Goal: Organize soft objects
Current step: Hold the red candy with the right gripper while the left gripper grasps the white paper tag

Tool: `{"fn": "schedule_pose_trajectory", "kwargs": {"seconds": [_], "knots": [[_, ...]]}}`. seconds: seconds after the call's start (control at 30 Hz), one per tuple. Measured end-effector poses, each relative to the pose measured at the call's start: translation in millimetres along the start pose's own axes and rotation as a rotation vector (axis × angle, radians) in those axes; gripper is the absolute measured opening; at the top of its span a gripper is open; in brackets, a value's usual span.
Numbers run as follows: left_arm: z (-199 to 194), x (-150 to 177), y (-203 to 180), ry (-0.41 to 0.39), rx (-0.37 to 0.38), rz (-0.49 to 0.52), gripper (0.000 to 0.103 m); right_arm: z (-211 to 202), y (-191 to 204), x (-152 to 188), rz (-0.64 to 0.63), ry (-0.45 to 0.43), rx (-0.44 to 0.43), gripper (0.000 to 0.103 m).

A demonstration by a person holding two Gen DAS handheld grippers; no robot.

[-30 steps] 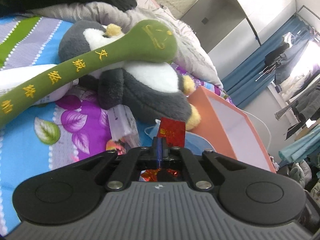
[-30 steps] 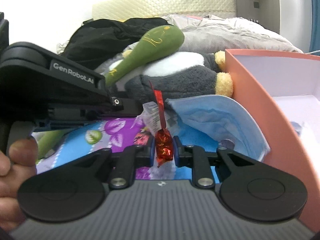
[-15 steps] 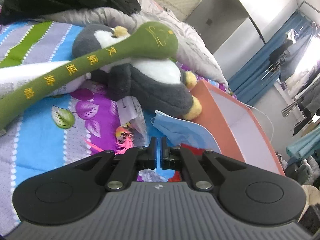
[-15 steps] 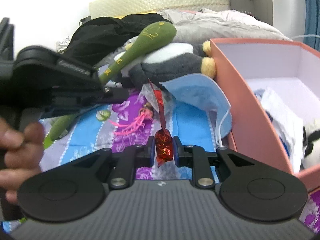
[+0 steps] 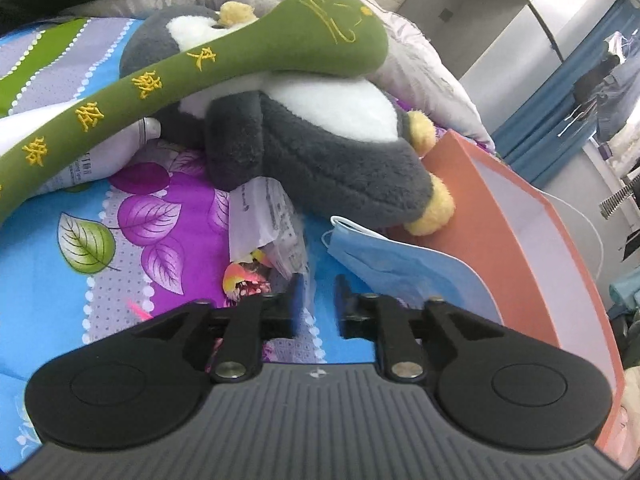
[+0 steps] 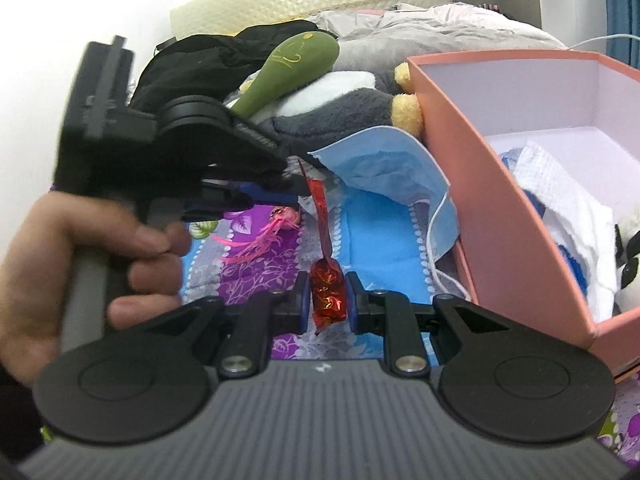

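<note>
The right gripper (image 6: 326,300) is clamped on the red foil packet (image 6: 328,294), its tail running up-frame, with the pink box (image 6: 500,216) at right of frame (closest to this hand). The left gripper (image 5: 316,300) stands apart, empty.

On the bed (image 5: 48,280) the plush penguin (image 5: 320,152) lies at the far side, with the long stuffed toy (image 5: 240,52) resting across it and running off to the near left. Near of the penguin a face mask (image 5: 396,268) leans against the left wall of the open box (image 6: 472,168), which stands to the right (cloths and a small plush lie in it). A crumpled paper wrapper (image 5: 264,224) lies left of the mask, just near of the penguin, and a bottle (image 5: 88,160) lies under the long toy at the left.
</note>
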State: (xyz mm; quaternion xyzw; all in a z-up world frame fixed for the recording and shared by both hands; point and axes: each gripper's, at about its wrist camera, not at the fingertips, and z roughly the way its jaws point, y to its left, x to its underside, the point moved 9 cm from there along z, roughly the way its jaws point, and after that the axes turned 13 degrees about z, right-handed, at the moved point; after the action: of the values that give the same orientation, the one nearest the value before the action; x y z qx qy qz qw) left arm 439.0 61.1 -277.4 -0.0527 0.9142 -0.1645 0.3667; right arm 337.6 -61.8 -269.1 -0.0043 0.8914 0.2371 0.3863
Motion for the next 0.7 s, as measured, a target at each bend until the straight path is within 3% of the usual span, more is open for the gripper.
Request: {"fn": "schedule_pose_trajectory", "kwargs": {"seconds": [0.23,0.57,0.7], "knots": [[7.5,0.2,5.7,0.005,-0.051,0.003,0.031,4.1,3.4,1.7,0.007,0.010,-0.020,0.022],[28.2,-9.7,11.5,-0.011,-0.056,-0.041,0.031,8.9,-0.3,3.2,0.019,0.021,-0.017,0.022],[31.1,-10.3,10.3,-0.018,-0.060,-0.014,0.013,7.0,0.1,2.8,0.013,0.016,-0.014,0.022]]}}
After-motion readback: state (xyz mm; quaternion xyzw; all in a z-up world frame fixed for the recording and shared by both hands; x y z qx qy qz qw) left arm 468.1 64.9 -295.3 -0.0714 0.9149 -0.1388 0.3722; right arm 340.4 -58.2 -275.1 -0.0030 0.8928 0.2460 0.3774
